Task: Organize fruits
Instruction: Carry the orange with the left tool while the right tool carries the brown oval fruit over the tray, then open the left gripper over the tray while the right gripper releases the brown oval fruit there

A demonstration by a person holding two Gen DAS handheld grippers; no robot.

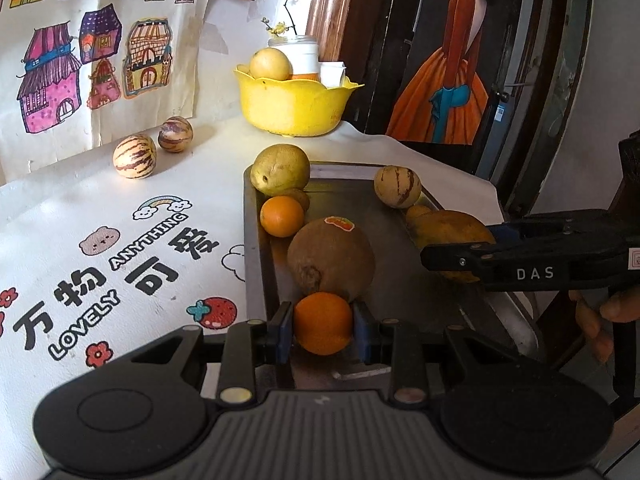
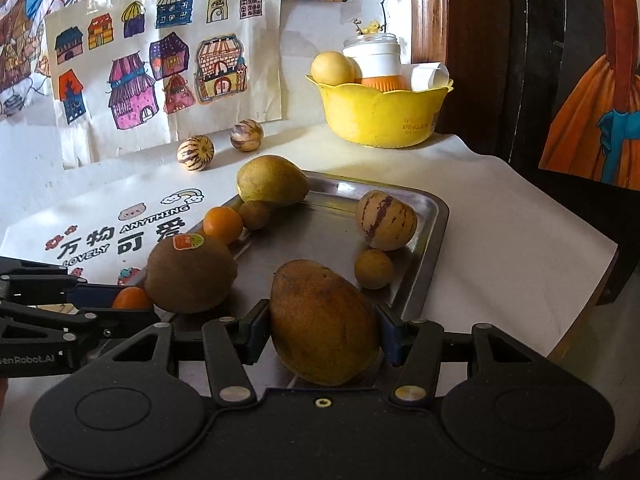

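L gripper (image 1: 323, 330) pinches a smooth round orange (image 1: 323, 323) w/ blue pads, at near edge of the shiny metal tray (image 2: 428, 240). R gripper (image 2: 325, 330) clamps a mottled, egg-shaped mango (image 2: 324, 322) over the tray. Fuzzy brown stickered kiwi (image 2: 190, 274) sits betw. them; striped pepino melon (image 2: 386, 220) at far right.

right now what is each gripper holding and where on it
The left gripper clamps a small orange across its middle, one pad on each side. The right gripper grips a large brown mango across its wide sides.
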